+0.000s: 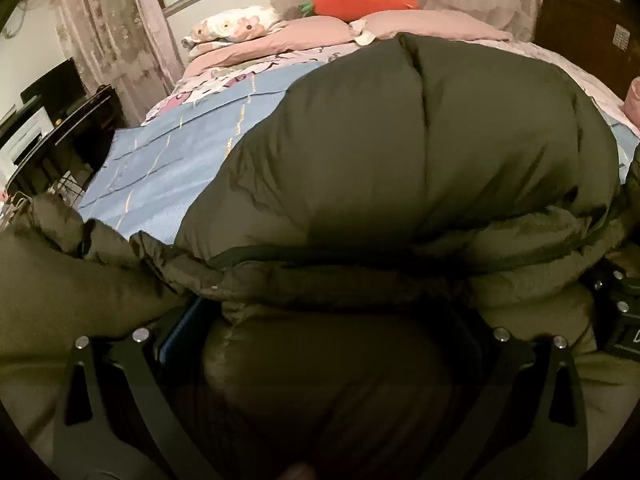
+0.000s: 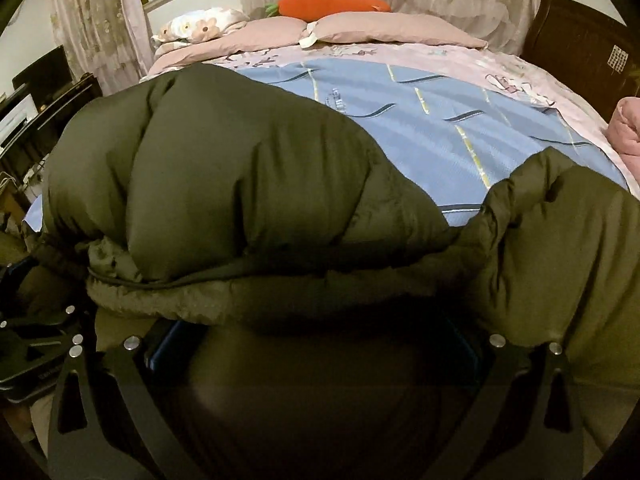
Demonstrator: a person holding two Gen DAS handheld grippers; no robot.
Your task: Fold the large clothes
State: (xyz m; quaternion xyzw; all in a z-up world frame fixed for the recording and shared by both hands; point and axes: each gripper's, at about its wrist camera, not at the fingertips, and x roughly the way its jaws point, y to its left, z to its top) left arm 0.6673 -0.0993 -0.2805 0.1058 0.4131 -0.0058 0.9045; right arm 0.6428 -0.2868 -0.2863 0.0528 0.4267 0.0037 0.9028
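Note:
A puffy olive-green down jacket (image 1: 400, 152) (image 2: 200, 160) lies on a blue mat (image 1: 168, 160) (image 2: 440, 128) spread over the bed. It is doubled over, with a fleecy hem running across the near edge. My left gripper (image 1: 324, 320) sits under that hem, its jaws wide apart and jacket fabric bulging between them. My right gripper (image 2: 320, 332) stands the same way further right, jaws wide and padding filling the gap. Fabric hides both sets of fingertips. Each gripper's body shows at the edge of the other's view. A loose sleeve (image 2: 560, 240) bunches up on the right.
Pink pillows (image 2: 380, 28) and an orange carrot plush (image 2: 332, 4) lie at the far side of the bed. A dark wooden headboard (image 2: 580, 52) stands at the right. A dark desk (image 1: 60, 120) with clutter stands left of the bed, below curtains and a window.

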